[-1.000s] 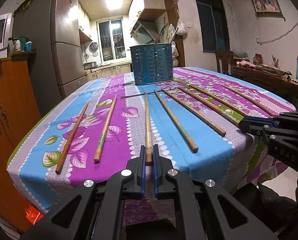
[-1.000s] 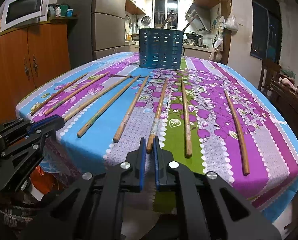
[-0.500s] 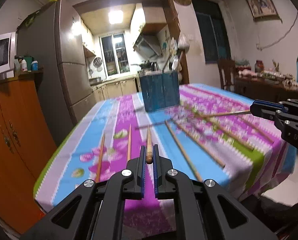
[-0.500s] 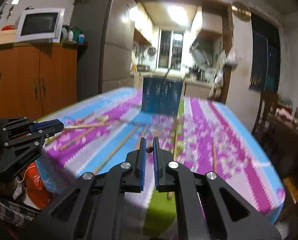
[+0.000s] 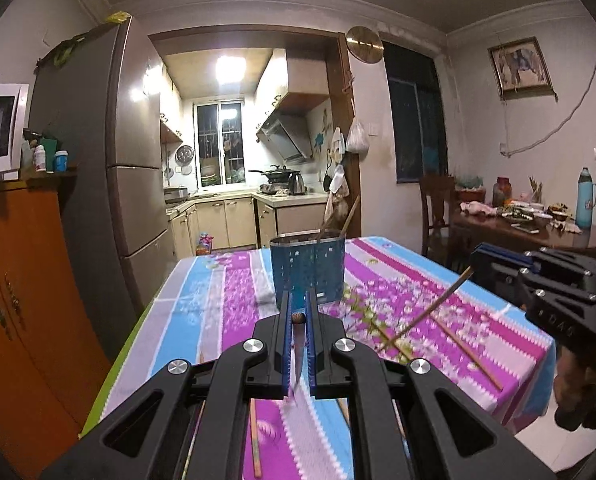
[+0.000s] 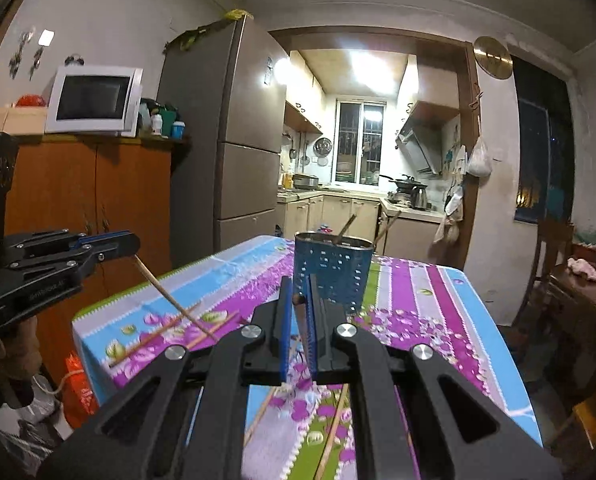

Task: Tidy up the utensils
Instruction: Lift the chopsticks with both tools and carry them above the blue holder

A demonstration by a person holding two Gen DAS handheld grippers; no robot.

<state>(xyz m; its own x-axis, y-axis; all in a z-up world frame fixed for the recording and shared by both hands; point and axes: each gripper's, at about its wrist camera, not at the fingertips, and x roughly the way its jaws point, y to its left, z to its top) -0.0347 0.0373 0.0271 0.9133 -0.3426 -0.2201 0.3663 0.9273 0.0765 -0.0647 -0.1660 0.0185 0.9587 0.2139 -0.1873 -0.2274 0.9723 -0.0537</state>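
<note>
Since a second ago, one chopstick has been lifted off the table by each gripper, and both are now held raised and pointing toward the holder (image 5: 307,271). The left gripper (image 5: 298,316) is closed on a chopstick (image 5: 297,318), seen end-on between its fingers; in the right view the same stick (image 6: 170,298) slants down from the left gripper (image 6: 132,246) over the tablecloth (image 6: 413,300). The right gripper (image 6: 298,300) is likewise closed on a chopstick (image 6: 297,301), seen from the left view as a stick (image 5: 429,312) slanting down from it (image 5: 473,270). The blue holder stands at the far end of the table (image 5: 202,300), with chopsticks (image 6: 347,222) already leaning in it. More sticks (image 5: 471,356) lie on the cloth.
</note>
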